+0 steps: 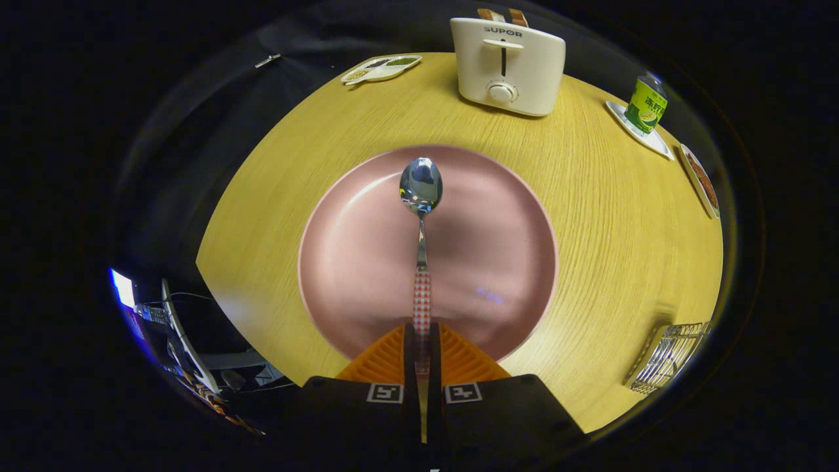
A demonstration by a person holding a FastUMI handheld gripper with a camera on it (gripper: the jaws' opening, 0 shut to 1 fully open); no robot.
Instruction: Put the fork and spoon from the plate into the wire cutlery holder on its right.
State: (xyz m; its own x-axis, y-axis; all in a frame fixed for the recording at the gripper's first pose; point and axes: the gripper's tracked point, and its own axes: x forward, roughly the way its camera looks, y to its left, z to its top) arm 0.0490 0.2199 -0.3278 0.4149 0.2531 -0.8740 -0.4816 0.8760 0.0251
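Fingers (401, 357) pinch the spoon (421, 196) by its handle above the plate (354, 249), ready for carrying toward the wire holder (668, 357).

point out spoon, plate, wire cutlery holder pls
spoon (421, 185): gripper view, on its bowl; the fingers are shut on its checked handle.
plate (354, 262): gripper view, bare pink surface left of the spoon.
wire cutlery holder (665, 359): gripper view, wire side wall.

The gripper (423, 344) has its two orange fingers (387, 357) squeezed tight together on the spoon (421, 196) handle.
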